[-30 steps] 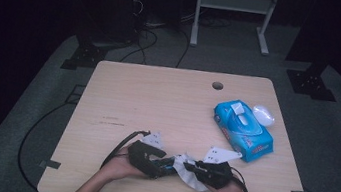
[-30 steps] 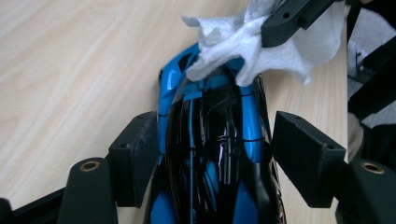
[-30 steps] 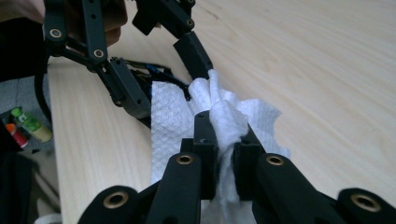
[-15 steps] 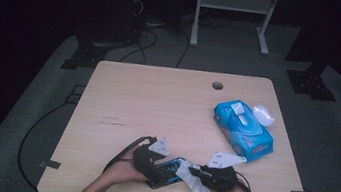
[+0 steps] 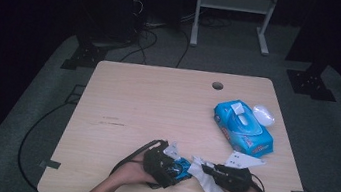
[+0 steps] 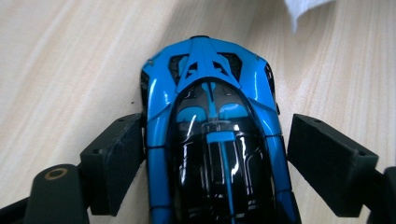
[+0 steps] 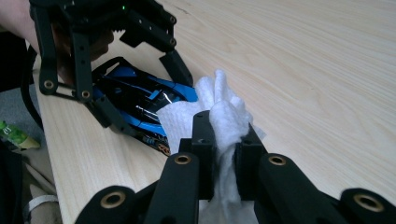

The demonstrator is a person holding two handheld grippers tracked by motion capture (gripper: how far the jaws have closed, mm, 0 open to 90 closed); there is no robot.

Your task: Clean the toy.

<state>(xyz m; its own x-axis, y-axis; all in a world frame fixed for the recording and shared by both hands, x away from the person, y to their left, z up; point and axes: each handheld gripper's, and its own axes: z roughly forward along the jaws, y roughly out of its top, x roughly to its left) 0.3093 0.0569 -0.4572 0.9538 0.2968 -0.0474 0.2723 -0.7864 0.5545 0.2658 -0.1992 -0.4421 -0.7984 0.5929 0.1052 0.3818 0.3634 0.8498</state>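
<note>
Blue toy car (image 6: 212, 140) sits near the table's (image 5: 157, 104) front edge between my left gripper's (image 6: 215, 158) jaws, which have just been opening; one pad looks to touch its side, the other is clear. My right gripper (image 7: 223, 140) is clenched on a white wipe (image 7: 219, 116) just beside the car's nose. Wipes pack (image 5: 243, 128) lies well apart.

No text, brand, number or sign can be read anywhere: the printing on the blue wipes packet (image 5: 243, 128) on the tabletop (image 5: 156, 109) is too small and blurred to make out.
</note>
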